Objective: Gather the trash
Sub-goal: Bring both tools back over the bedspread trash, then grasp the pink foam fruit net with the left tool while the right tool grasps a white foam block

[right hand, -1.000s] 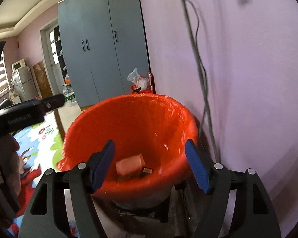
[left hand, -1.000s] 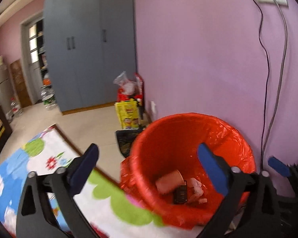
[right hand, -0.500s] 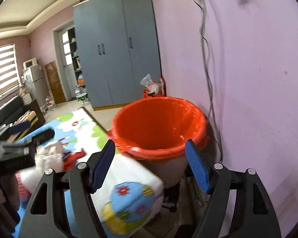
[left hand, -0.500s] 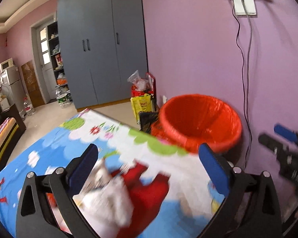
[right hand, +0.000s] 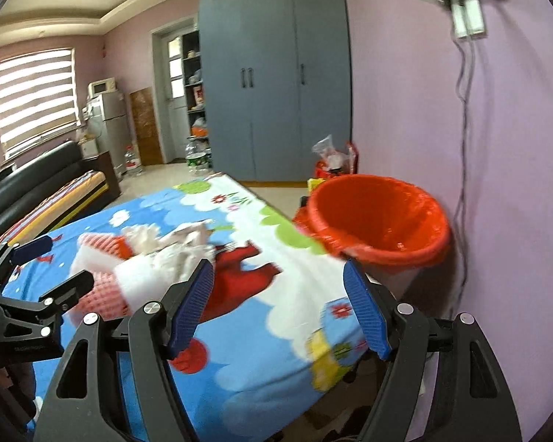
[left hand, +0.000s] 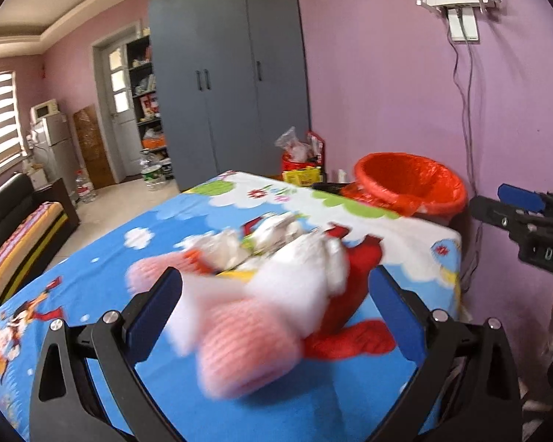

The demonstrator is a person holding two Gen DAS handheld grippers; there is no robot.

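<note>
A heap of trash (left hand: 272,258) of crumpled white paper and pink-and-white wrappers lies on a table with a bright cartoon cloth (left hand: 103,280). It also shows in the right wrist view (right hand: 147,258). My left gripper (left hand: 276,313) is open and empty, low over the table with its jaws on either side of the near end of the heap. My right gripper (right hand: 276,305) is open and empty, above the table's right part. An orange bin (right hand: 379,217) with an orange liner stands past the table's far right corner, by the purple wall; it shows in the left wrist view too (left hand: 409,184).
A grey wardrobe (right hand: 276,84) stands at the back, with bags (left hand: 302,154) on the floor beside it. A black sofa (right hand: 44,188) is at the left. Cables (left hand: 468,118) hang down the wall behind the bin.
Both grippers have pulled back from over the bin to the table. The left one has dropped down to the trash heap, which now sits between its open jaws.
</note>
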